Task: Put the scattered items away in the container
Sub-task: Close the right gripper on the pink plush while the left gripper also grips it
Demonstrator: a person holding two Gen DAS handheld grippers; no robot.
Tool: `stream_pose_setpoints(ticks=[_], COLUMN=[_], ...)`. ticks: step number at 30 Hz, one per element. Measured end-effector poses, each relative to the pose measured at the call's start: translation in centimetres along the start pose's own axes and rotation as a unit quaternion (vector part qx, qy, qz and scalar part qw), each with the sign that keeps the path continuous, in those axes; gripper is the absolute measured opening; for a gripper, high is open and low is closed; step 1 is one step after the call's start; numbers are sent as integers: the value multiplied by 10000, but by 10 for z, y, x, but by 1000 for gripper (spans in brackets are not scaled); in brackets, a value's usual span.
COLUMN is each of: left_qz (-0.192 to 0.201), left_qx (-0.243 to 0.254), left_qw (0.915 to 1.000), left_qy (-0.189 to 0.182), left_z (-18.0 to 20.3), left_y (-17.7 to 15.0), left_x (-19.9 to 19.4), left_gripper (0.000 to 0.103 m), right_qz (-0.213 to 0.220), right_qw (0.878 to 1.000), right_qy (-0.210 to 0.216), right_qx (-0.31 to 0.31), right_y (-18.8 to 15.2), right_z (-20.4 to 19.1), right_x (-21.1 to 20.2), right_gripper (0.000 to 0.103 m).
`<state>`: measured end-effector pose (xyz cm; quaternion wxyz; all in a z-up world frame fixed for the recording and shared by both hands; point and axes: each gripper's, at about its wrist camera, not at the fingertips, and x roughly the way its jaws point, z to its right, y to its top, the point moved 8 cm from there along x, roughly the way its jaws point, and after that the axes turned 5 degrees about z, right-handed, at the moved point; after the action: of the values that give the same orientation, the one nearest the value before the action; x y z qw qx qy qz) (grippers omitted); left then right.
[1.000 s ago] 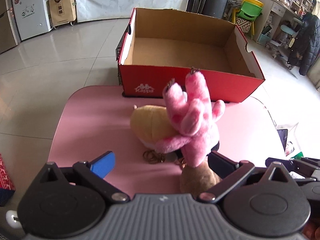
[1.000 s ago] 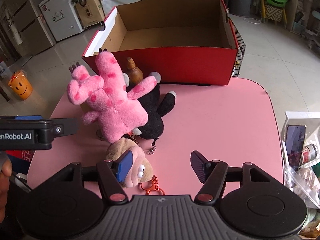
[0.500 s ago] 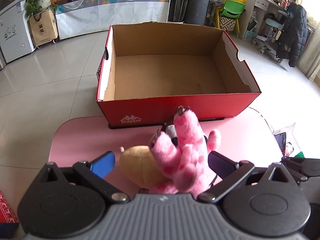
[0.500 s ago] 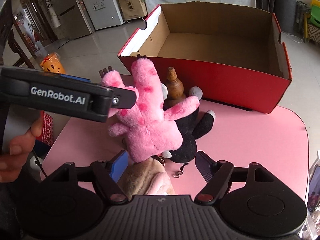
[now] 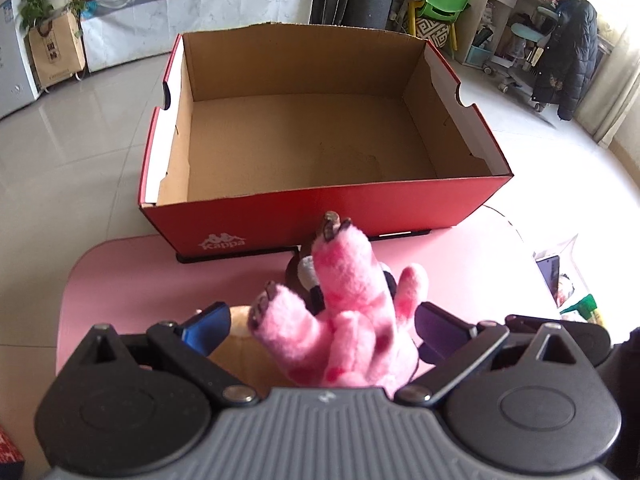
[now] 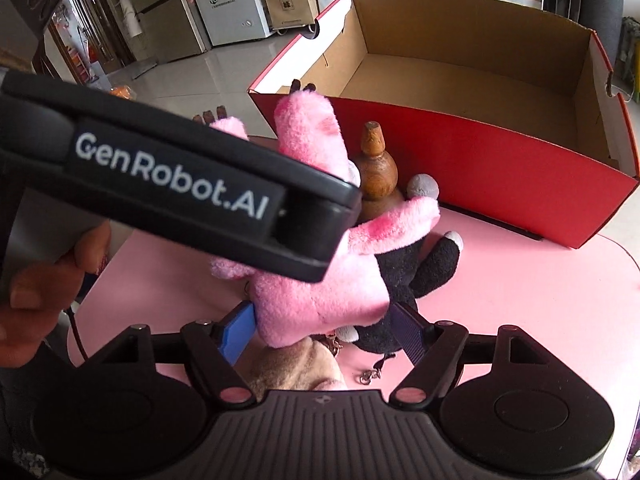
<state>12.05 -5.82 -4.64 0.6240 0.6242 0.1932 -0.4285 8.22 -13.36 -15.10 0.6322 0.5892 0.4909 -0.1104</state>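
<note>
Pink table (image 5: 120, 264), both claws wide apart, pink plush (image 5: 352, 320) half hiding black toy (image 6: 416, 276)

Plush toys (image 5: 352, 320) on table (image 5: 120, 272); box (image 5: 320, 208) behind them.

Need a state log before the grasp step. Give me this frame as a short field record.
container: red shoebox, open top, nothing visible inside
table: pink table, box at its far edge
pink plush: outside the box, legs up, on top of the toy pile
black plush: partly under the pink plush
wooden gourd: upright, beside the box's front wall
tan plush: under the pile's near end
left tongs: open, pink plush between the fingers
right tongs: open, straddling the pink plush
items boxed: none
</note>
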Motion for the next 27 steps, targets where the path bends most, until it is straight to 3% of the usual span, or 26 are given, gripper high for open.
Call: stream_pose_setpoints(ticks=[5, 9, 27], left_qz=[-101, -46, 99], left_qx=[-21, 0, -769], left_qw=[9999, 10000, 9964], left_qy=[60, -74, -354], left_z=[-3, 2, -6], left_y=[-4, -1, 15], left_x=[6, 6, 5], left_gripper=[86, 63, 60], right_qz=[36, 37, 285], right_qw=[9999, 9998, 9995], right_qy=[98, 152, 62], right_qx=[-1, 86, 102], right_y=[0, 1, 5], right_z=[2, 6, 14], right_x=[7, 6, -10], right_gripper=[72, 69, 67])
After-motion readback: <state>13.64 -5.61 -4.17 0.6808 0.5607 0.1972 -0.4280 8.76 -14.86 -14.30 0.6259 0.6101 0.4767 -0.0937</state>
